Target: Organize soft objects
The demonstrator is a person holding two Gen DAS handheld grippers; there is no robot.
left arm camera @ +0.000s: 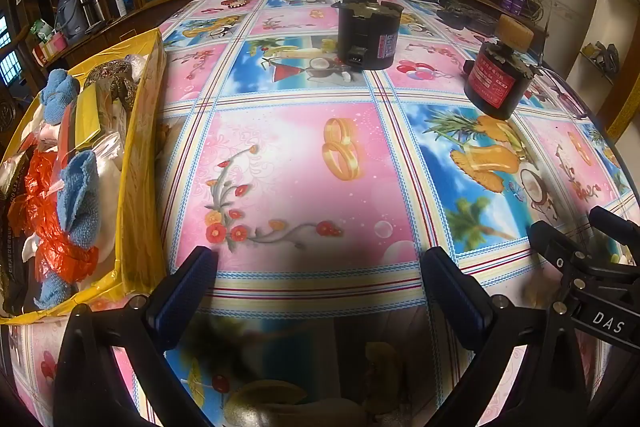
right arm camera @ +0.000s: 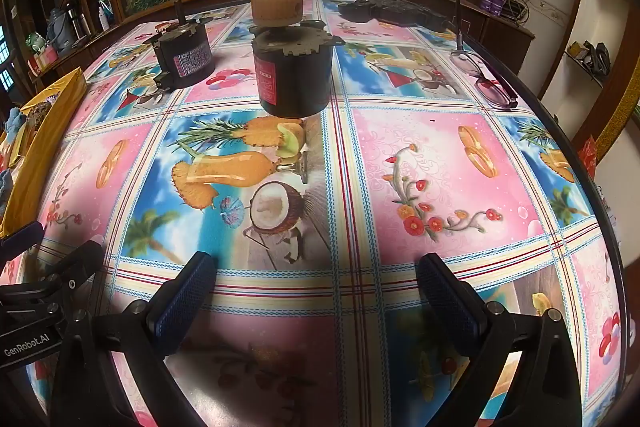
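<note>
Both tongs, left gripper point(left arm camera: 318, 279) and right gripper point(right arm camera: 316, 283), hover with jaws apart and empty over the bright printed tablecloth point(left arm camera: 288, 155). Looks like a sorting pause: the blue terry cloths point(left arm camera: 78, 195) and orange crinkled plastic point(left arm camera: 44, 211) sit in the yellow cardboard box point(left arm camera: 140, 163) left of the left tongs. Next pick means swinging leftward. Ahead stand only two black cylindrical motors point(left arm camera: 368, 35), hard goods.

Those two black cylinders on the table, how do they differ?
The nearer cylinder carries a tan wheel on its shaft and a red label; the farther cylinder has a bare shaft and a pinkish-purple label. Only the farther one shows a connector at its base. Both stand upright on the patterned tablecloth.
</note>
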